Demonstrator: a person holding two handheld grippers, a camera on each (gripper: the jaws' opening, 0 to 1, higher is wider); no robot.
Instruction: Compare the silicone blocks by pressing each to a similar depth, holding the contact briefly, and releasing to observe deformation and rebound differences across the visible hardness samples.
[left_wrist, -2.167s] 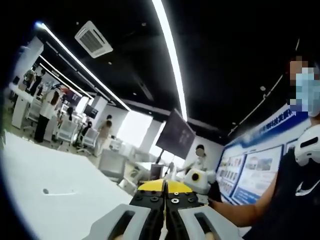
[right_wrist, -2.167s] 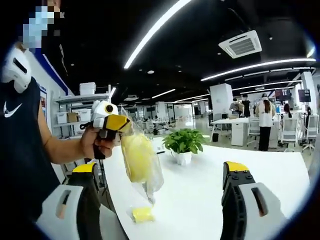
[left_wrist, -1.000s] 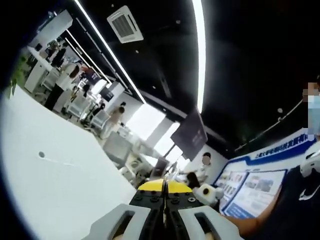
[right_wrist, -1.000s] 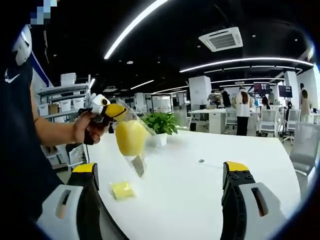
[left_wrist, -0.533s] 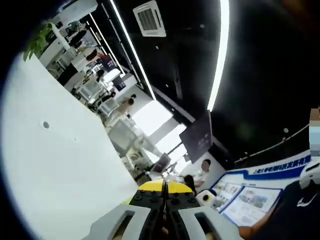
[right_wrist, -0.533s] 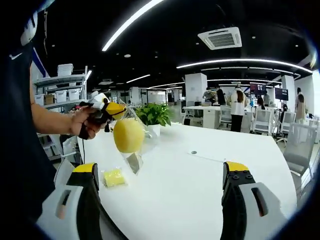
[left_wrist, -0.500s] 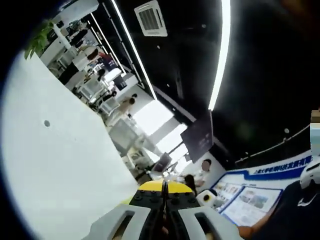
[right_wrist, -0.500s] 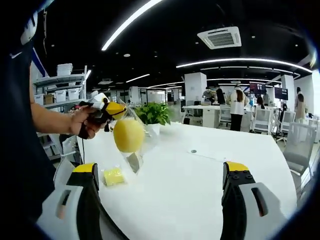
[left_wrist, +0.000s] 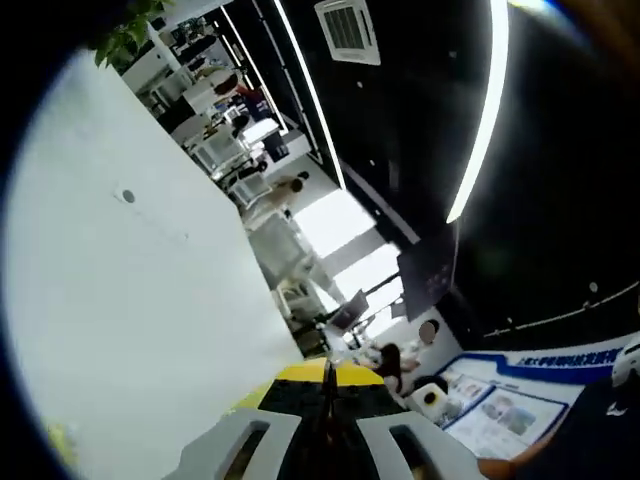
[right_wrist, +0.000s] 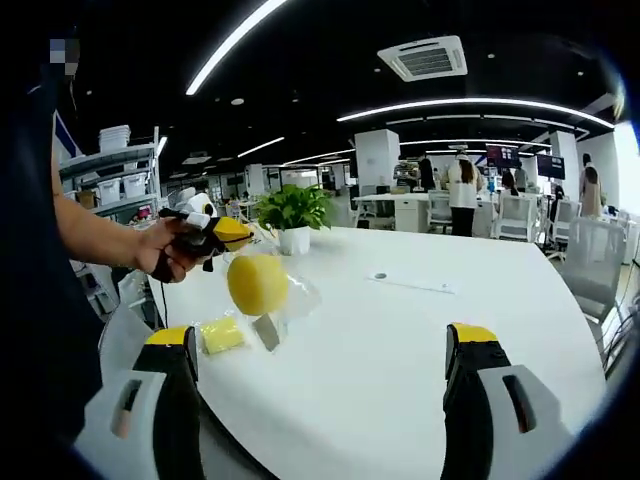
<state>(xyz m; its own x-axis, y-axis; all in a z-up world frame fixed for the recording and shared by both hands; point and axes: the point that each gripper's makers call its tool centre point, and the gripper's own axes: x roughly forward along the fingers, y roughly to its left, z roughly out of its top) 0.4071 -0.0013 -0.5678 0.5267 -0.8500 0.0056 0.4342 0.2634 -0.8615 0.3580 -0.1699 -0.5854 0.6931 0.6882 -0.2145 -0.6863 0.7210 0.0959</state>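
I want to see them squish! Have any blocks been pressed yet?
Not yet, by the look of it. One yellow block already lies on the table. The left gripper is shut on a clear bag holding a round yellow piece. The right gripper is open, touching nothing. All the pressing is left.

Bag (right_wrist: 275, 300) contents beyond yellow blurred.

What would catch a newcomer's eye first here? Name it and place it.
In the right gripper view, a clear bag with a round yellow piece inside hangs from the shut left gripper above the white table. A small yellow block lies on the table below, with a potted plant behind.
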